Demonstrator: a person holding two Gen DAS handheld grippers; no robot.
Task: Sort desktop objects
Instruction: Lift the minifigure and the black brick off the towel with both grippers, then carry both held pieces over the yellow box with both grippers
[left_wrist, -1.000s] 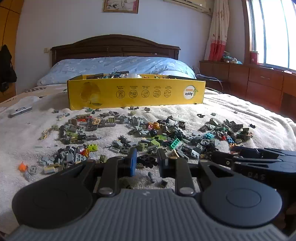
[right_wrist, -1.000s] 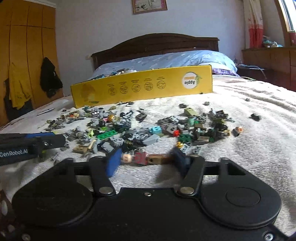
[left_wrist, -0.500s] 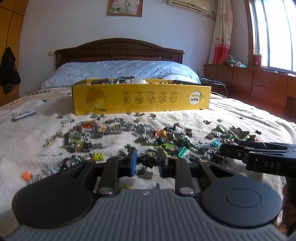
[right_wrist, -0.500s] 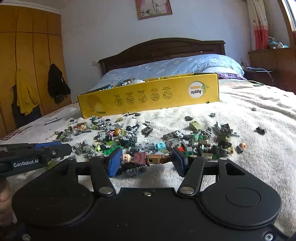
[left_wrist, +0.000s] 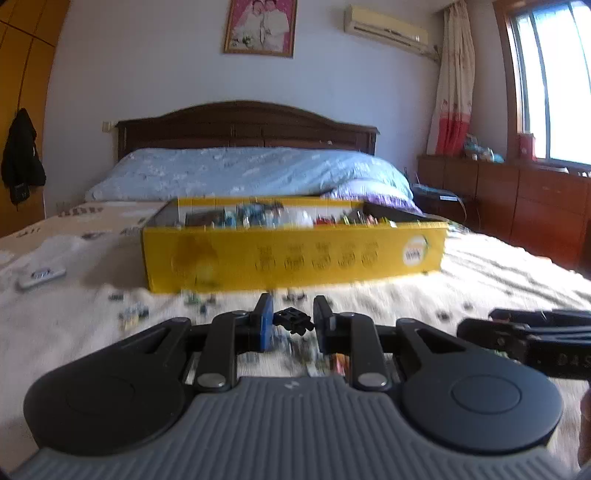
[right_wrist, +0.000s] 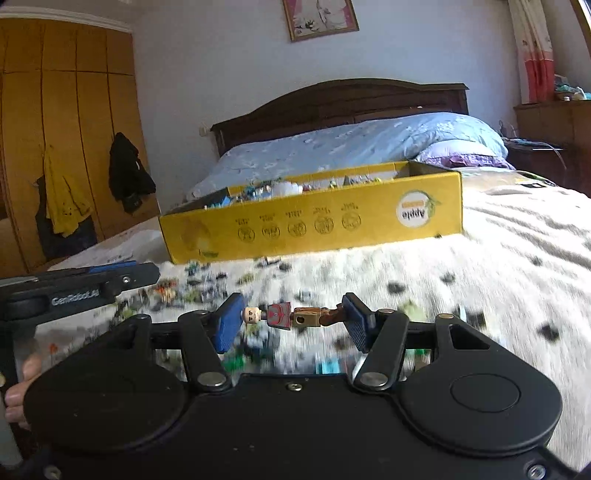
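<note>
Minifigure (right_wrist: 291, 318) clamped sideways in right gripper (right_wrist: 293, 319) | black piece (left_wrist: 292, 320) in left gripper (left_wrist: 291, 322)

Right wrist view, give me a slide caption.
Right tongs clamp a toy minifigure lengthwise, raised above scattered bricks, facing the yellow box.

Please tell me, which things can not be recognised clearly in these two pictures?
- Loose bricks on the bed: motion blur, both views.
- Yellow box contents: near wall hides most, rest blurred.
- Black piece in left tongs: too small to identify.
- Minifigure in right tongs: feet hidden against the pad.
</note>
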